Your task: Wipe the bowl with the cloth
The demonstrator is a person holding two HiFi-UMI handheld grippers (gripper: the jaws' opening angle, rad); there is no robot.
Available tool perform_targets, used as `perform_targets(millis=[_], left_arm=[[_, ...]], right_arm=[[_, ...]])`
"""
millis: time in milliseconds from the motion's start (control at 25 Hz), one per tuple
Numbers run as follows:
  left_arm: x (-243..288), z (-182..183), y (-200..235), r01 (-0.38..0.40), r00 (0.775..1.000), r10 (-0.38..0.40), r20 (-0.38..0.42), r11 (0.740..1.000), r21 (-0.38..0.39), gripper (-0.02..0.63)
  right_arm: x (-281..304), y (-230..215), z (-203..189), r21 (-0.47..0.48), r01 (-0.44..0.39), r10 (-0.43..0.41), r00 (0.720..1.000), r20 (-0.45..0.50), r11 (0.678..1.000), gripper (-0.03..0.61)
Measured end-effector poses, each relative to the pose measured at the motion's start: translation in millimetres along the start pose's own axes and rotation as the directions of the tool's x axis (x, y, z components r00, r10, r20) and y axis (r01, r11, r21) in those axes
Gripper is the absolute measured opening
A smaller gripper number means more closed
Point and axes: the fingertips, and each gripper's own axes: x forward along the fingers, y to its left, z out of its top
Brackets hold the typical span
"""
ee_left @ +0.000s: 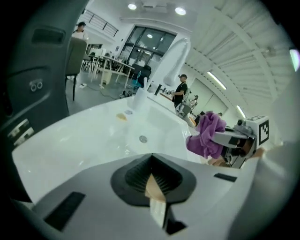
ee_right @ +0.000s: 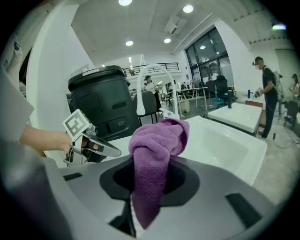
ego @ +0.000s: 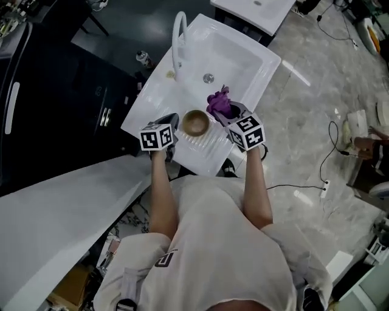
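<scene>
Bowl [ego: 196, 123], one, pinched in jaws of left gripper [ego: 177, 124]; one purple cloth [ego: 219, 102] clamped by right gripper [ego: 230, 114].

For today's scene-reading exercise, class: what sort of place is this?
Probably an open-plan lab or workshop, not a home kitchen: a second white sink unit stands beyond the white sink, a black cable trails over the marbled floor, and office desks stand behind.

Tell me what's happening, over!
Left gripper jaws shut on bowl. Right gripper jaws shut on cloth. Cloth beside bowl, over sink. Nothing in the way.
</scene>
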Motion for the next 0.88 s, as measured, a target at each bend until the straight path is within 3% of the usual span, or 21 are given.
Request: perform_targets(millis=[160,360,680,800,880], left_arm=[[26.0,-10.4,13.3,0.142,0.983,-0.154,-0.103,0.983,-0.117,0.037],[50.7,-29.9,10.1,0.245,0.916,-0.261,-0.306,0.965,-0.088,0.129],[75.4,-61.9,-1.4,0.347,0.807,-0.337,-0.484,0.935,-0.072,0.13],[78.2,-71.6,8.3,0.336,0.792,-0.305,-0.53,0.941,-0.039,0.043],[79.7,-71.9,5.6,0.346,0.79,-0.312,-0.528,0.938,-0.037,0.025]], right_arm=[[6.7,-3.5,-6.0,0.023,0.062,-0.061,0.998,-0.035,0.998,0.1],[3.3,-7.6,-19.3,0.044,0.158,-0.153,0.984,-0.094,0.987,0.1],[4.1,-0.7,-27.9,0.09,0.248,-0.236,0.964,-0.125,0.965,0.1],[9.1,9.6,-33.7,0.101,0.258,-0.243,0.96,-0.14,0.961,0.1],[9.2,9.3,-33.8,0.104,0.286,-0.27,0.952,-0.145,0.953,0.1]])
